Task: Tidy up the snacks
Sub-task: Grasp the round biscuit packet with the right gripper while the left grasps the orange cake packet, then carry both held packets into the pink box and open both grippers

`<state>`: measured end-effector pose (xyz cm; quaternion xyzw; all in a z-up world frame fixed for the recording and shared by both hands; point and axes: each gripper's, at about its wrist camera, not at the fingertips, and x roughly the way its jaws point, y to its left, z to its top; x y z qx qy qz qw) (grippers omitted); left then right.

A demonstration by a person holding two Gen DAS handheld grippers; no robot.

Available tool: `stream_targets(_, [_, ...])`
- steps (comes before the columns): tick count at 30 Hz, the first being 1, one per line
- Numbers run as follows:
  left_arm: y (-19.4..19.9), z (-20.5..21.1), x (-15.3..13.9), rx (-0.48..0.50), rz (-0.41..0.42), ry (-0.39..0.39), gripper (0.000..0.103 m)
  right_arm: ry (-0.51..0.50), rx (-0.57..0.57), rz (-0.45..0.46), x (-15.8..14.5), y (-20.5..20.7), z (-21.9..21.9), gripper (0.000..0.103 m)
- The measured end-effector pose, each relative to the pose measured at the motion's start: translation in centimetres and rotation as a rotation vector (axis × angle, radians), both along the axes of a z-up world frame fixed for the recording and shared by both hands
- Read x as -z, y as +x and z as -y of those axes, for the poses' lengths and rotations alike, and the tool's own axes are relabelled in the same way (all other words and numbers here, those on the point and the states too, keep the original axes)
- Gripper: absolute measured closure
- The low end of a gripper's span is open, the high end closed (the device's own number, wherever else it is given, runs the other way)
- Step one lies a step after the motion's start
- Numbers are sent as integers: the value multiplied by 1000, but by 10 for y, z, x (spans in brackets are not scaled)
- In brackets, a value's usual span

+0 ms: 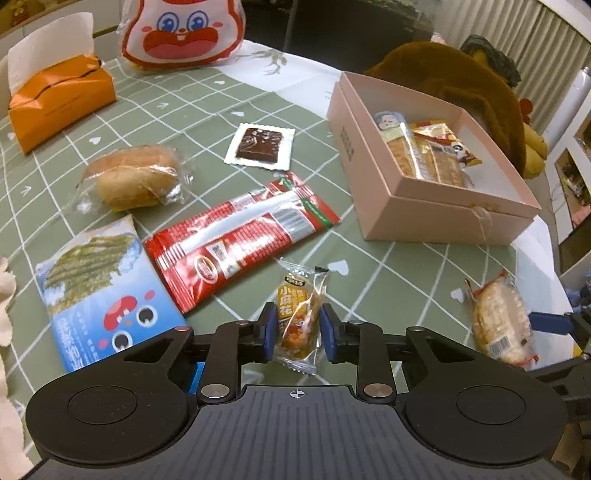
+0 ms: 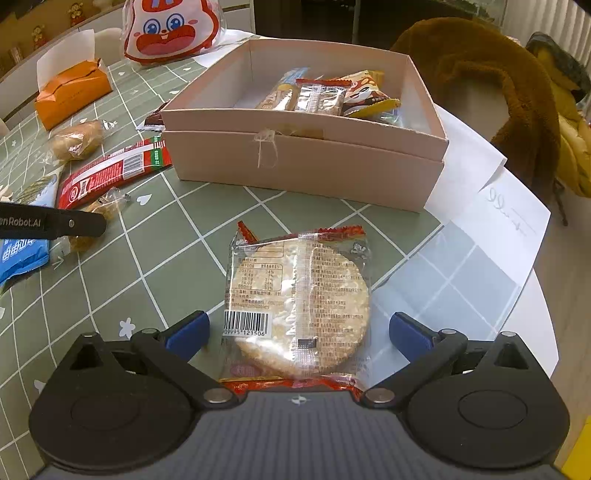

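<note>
My left gripper (image 1: 297, 330) has its blue pads closed against a small yellow twist-snack packet (image 1: 300, 314) that lies on the green checked tablecloth. My right gripper (image 2: 299, 332) is open, its fingers on either side of a round rice cracker in a clear wrapper (image 2: 299, 299) that lies on the cloth. The cracker also shows in the left wrist view (image 1: 502, 321). A pink open box (image 1: 428, 206) stands beyond, holding several snack packets (image 2: 325, 96); it also shows in the right wrist view (image 2: 303, 162).
On the cloth lie a red long packet (image 1: 240, 236), a blue seaweed packet (image 1: 107, 291), a wrapped bun (image 1: 136, 181) and a brown chocolate sachet (image 1: 260, 146). An orange tissue box (image 1: 59, 99) and a squirrel bag (image 1: 181, 29) stand at the back. Brown coat (image 2: 498, 85) behind the box.
</note>
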<state>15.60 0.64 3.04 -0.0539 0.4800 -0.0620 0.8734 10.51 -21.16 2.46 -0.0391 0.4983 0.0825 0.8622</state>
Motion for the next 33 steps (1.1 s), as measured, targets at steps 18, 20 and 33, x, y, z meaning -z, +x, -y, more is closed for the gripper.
stream_targets(18, [-40, 54, -60, 83, 139, -153, 78, 109, -58, 158, -96, -11, 33, 29])
stream_targets(20, [-23, 54, -97, 90, 218, -173, 78, 120, -66, 244, -138, 3, 38, 29])
stream_targets(33, [133, 83, -150, 150, 151, -277, 77, 178, -4, 337, -236, 133, 78, 29])
